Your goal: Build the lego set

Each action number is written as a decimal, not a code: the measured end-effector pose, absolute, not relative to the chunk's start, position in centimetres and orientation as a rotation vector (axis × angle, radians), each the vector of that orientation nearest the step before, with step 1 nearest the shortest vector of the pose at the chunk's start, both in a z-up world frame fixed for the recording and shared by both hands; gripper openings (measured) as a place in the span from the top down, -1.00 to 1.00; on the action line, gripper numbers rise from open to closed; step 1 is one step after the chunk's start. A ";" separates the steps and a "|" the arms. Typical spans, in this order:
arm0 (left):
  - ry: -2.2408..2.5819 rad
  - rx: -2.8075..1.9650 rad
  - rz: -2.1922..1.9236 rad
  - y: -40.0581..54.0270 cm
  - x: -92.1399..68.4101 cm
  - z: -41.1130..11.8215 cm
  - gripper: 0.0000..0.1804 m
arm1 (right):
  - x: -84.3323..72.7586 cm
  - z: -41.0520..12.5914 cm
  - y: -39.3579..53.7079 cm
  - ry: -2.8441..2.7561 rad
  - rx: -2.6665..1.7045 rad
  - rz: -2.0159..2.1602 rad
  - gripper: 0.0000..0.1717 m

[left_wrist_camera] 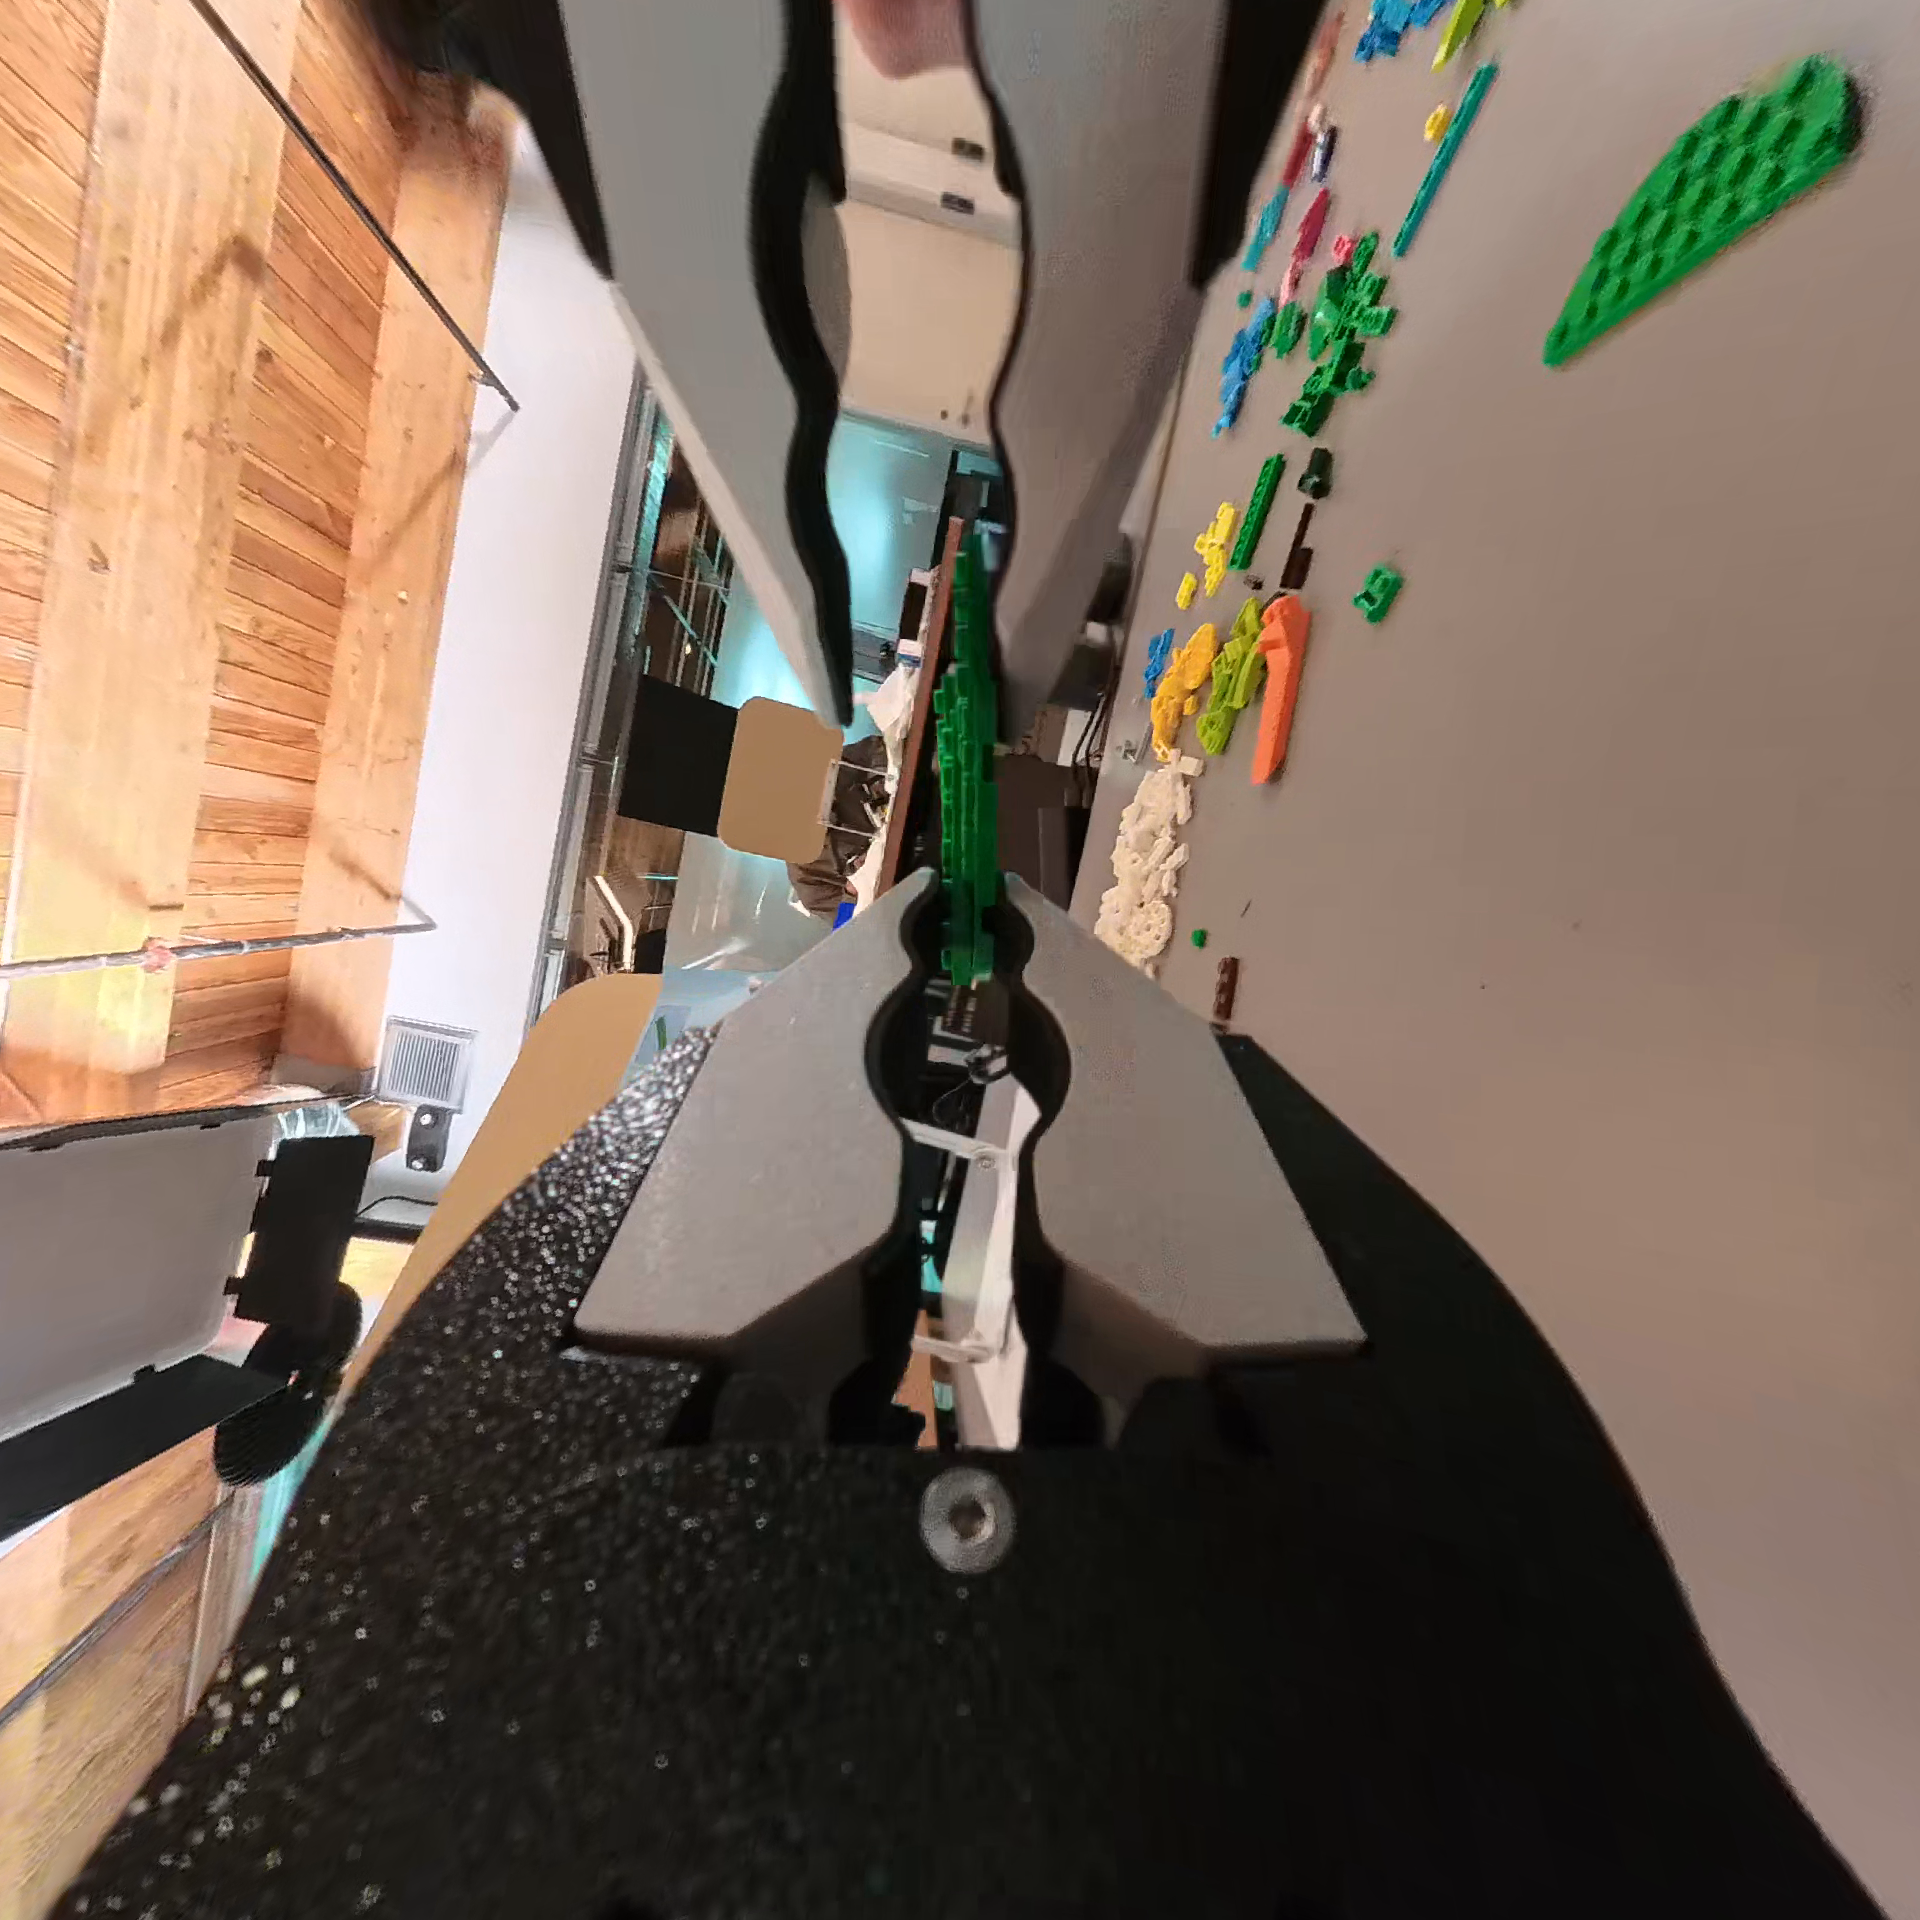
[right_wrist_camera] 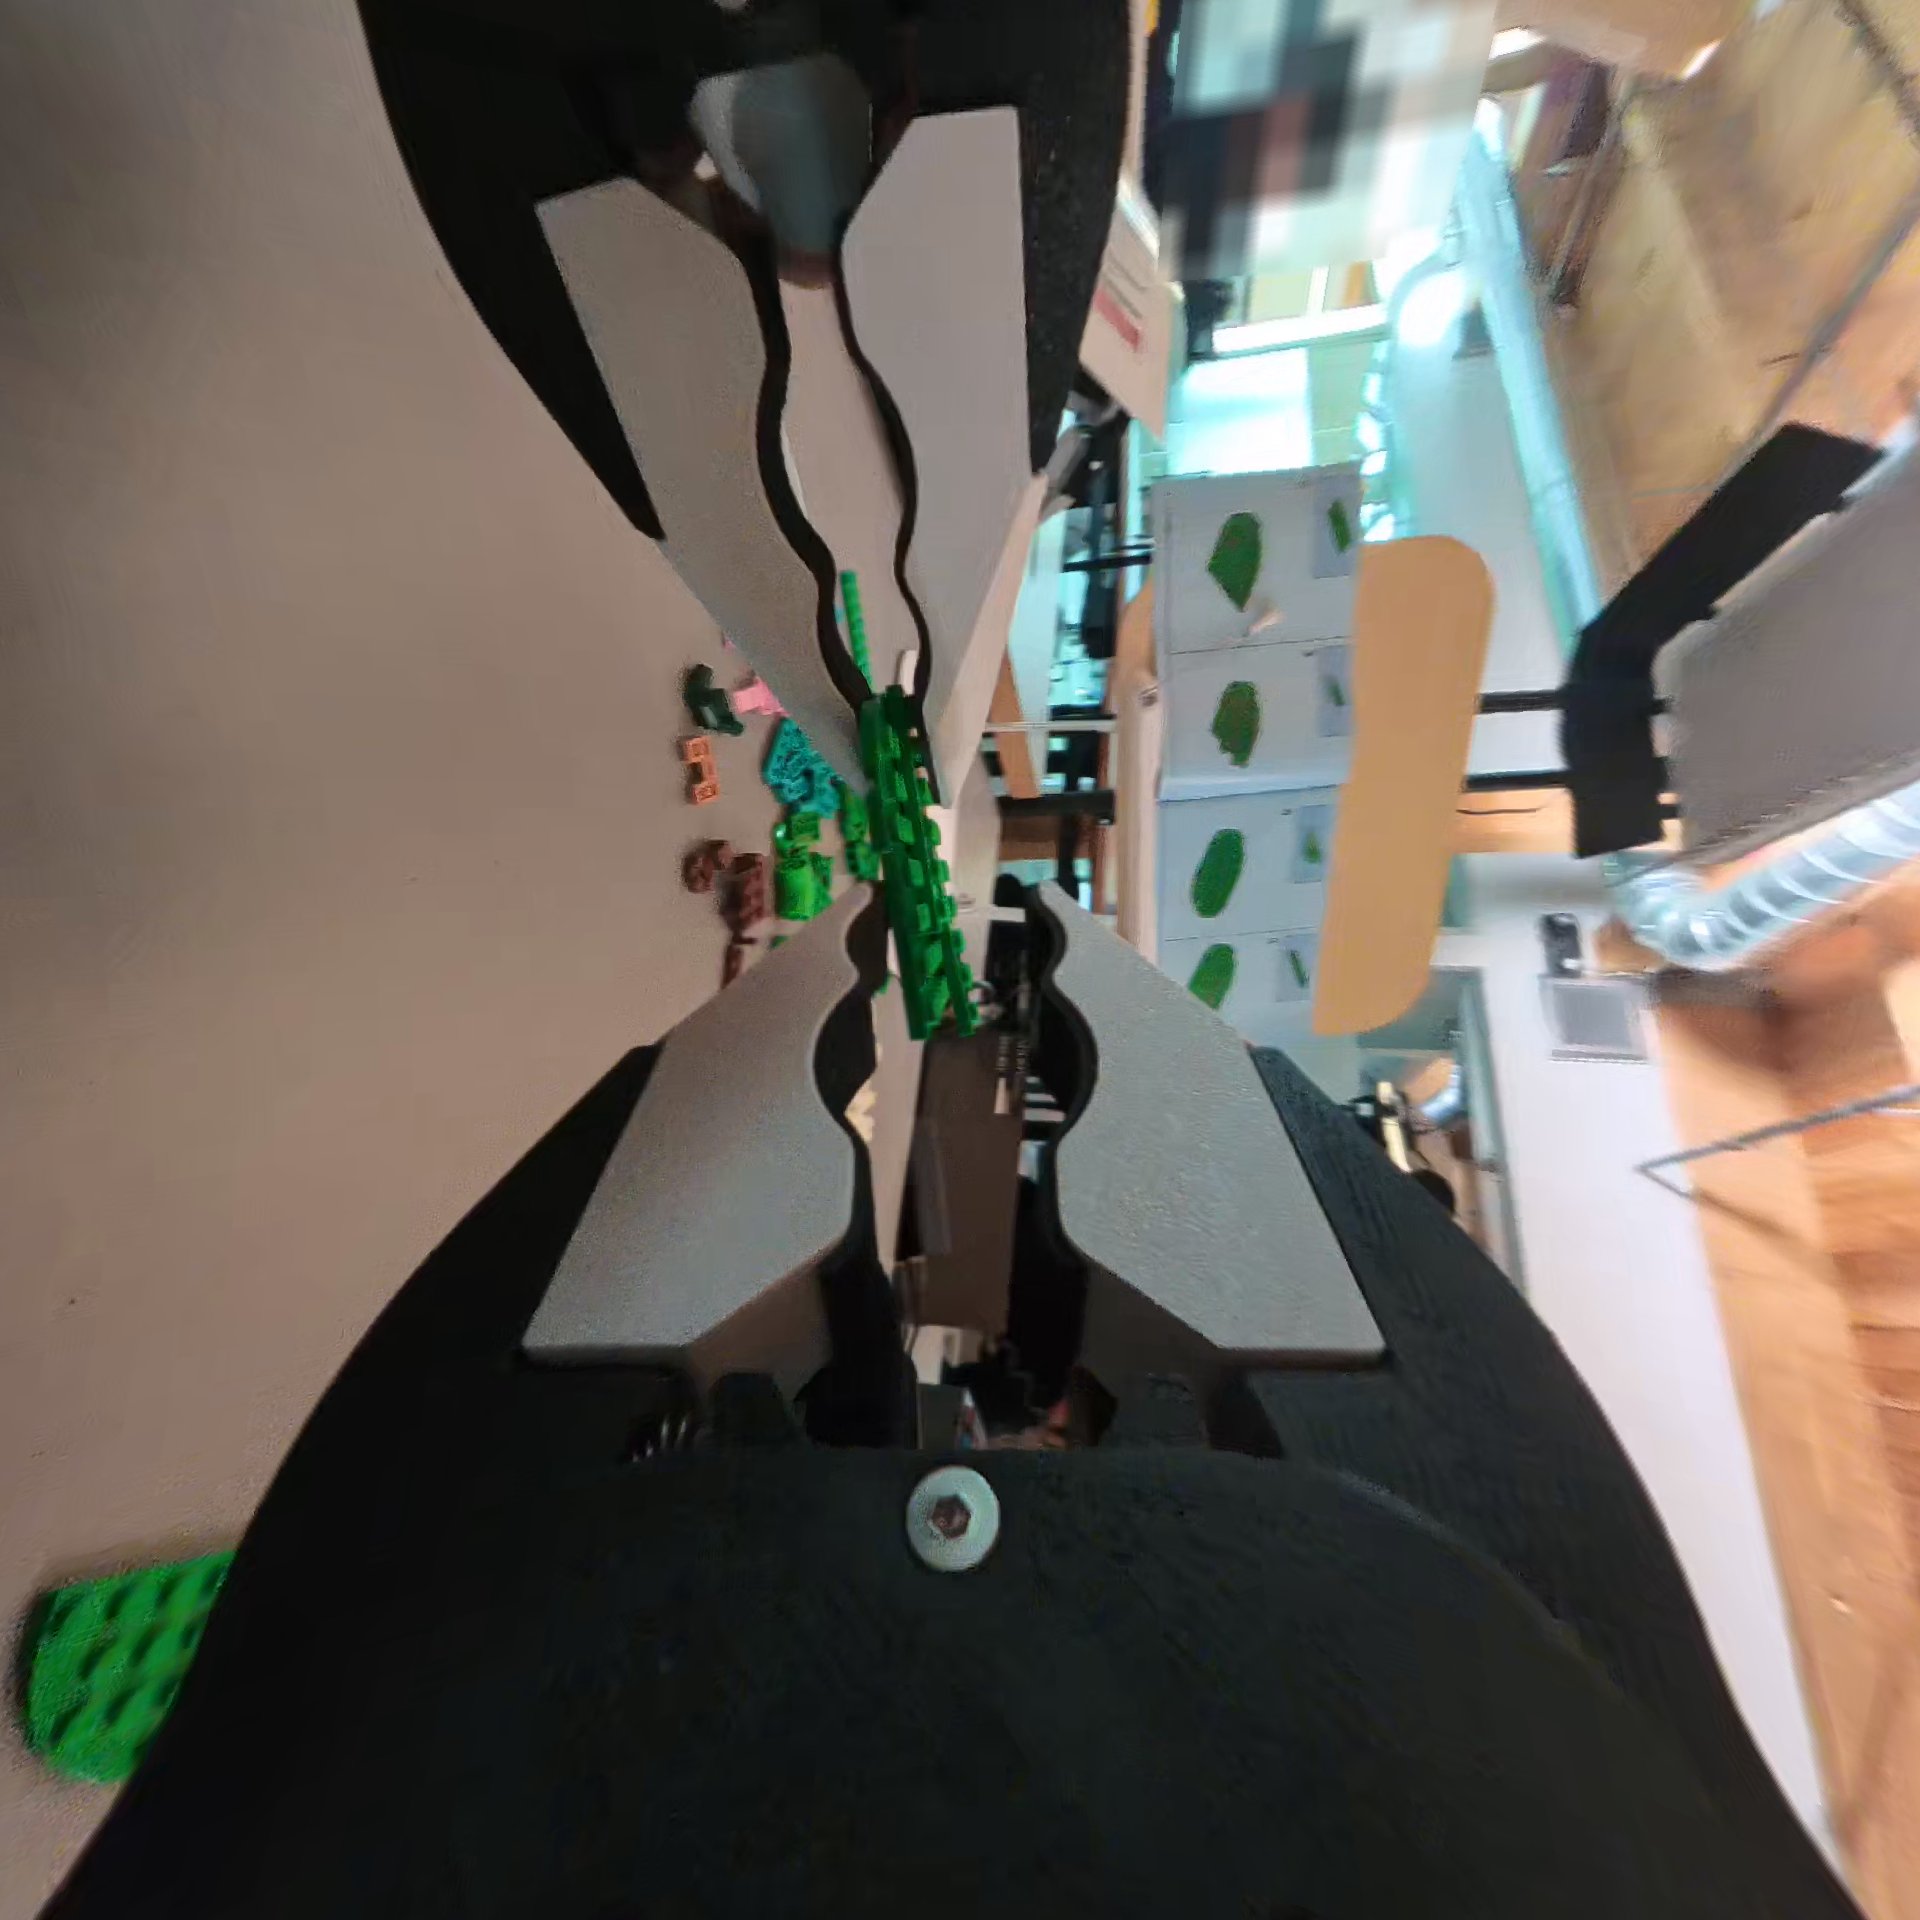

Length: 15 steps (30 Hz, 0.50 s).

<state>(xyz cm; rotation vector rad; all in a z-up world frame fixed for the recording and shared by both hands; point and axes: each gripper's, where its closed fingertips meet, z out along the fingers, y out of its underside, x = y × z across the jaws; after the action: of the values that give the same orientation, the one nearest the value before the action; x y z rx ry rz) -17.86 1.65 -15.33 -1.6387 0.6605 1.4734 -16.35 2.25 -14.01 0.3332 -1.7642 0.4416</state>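
Observation:
A green studded plate assembly (left_wrist_camera: 966, 790) is seen edge-on in the air between my two grippers, which face each other. My left gripper (left_wrist_camera: 968, 894) is shut on its near end, with both pads pressing on it. The right wrist view shows the same plate (right_wrist_camera: 914, 883), with the left gripper (right_wrist_camera: 883, 717) clamped on its far end. My right gripper (right_wrist_camera: 953, 899) is open around the other end. The plate lies close to its left finger (right_wrist_camera: 831, 935), and a clear gap separates it from the right finger (right_wrist_camera: 1081, 956). In the left wrist view the right gripper (left_wrist_camera: 925, 717) reaches in from above with its jaws apart.
The grey table (left_wrist_camera: 1558, 935) holds a large rounded green plate (left_wrist_camera: 1714, 208), also in the right wrist view (right_wrist_camera: 104, 1662). On it lie piles of white (left_wrist_camera: 1143, 862), orange (left_wrist_camera: 1283, 686), yellow, lime, blue and brown (right_wrist_camera: 727, 873) bricks. Picture sheets (right_wrist_camera: 1247, 727) stand behind. The tips of both grippers are at nearly the same place.

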 end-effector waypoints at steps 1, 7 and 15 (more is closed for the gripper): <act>0.647 -1.619 1.459 1.7 -17.7 -15.1 0.94 | -16.1 -14.2 2.2 -1.767 0.334 0.458 0.90; 0.569 -1.434 1.061 1.9 -14.8 -13.1 0.78 | -14.3 -13.2 2.4 -1.805 0.314 0.855 0.97; 0.505 -1.409 0.615 2.1 -12.3 -13.3 0.76 | -10.5 -11.8 2.3 -1.844 0.309 1.512 0.96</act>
<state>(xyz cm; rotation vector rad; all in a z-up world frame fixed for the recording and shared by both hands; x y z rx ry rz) -12.32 2.10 -13.26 -1.4091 0.5048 0.6147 -10.50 2.28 -11.76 0.3087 -1.8440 1.5119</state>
